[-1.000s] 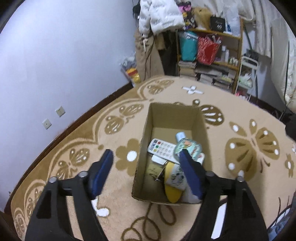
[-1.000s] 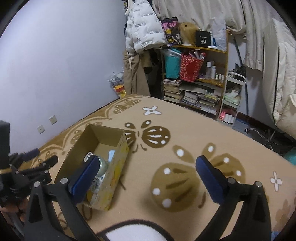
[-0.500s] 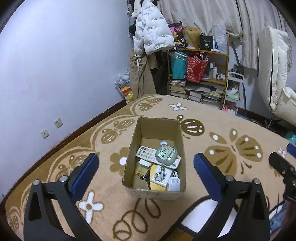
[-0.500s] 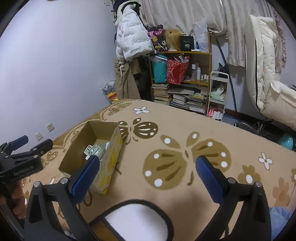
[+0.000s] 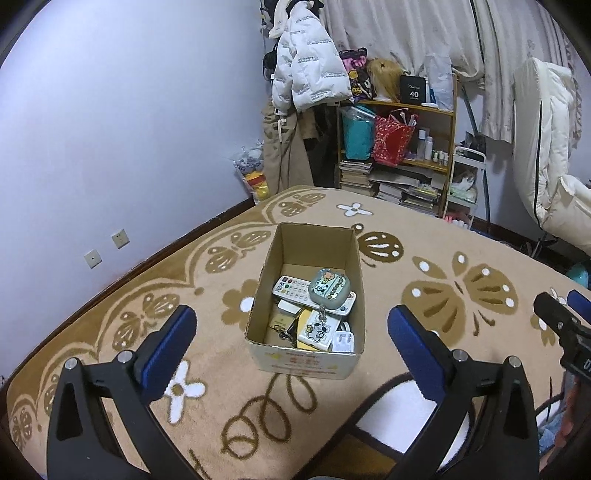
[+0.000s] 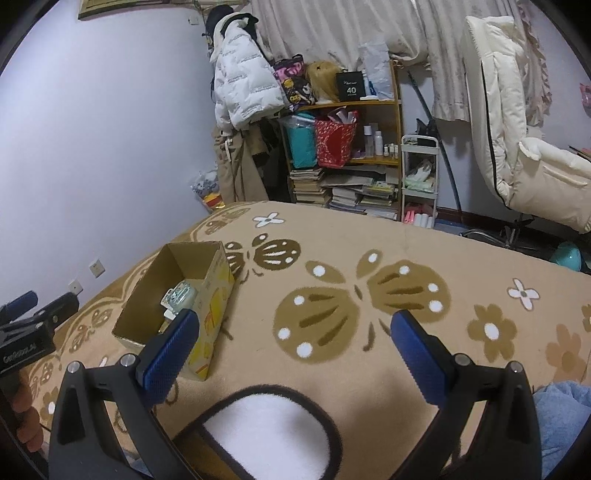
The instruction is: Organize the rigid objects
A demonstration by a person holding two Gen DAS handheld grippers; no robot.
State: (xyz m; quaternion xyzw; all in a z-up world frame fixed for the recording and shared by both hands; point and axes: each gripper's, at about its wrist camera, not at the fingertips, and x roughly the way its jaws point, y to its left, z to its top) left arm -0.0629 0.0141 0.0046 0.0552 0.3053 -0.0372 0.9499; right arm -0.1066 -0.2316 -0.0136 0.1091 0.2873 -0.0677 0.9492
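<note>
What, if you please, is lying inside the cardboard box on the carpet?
Inside the cardboard box: a grey-green cartoon case atop a white remote control, a white cartoon-printed case, a small white charger and keys. Whatever lies beneath them is covered.

lilac wall (image 5: 129, 110), butterfly carpet (image 5: 461, 295), perhaps curtains (image 5: 406, 33).

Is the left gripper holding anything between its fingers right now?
No, the left gripper stands wide open and empty above the cardboard box.
</note>
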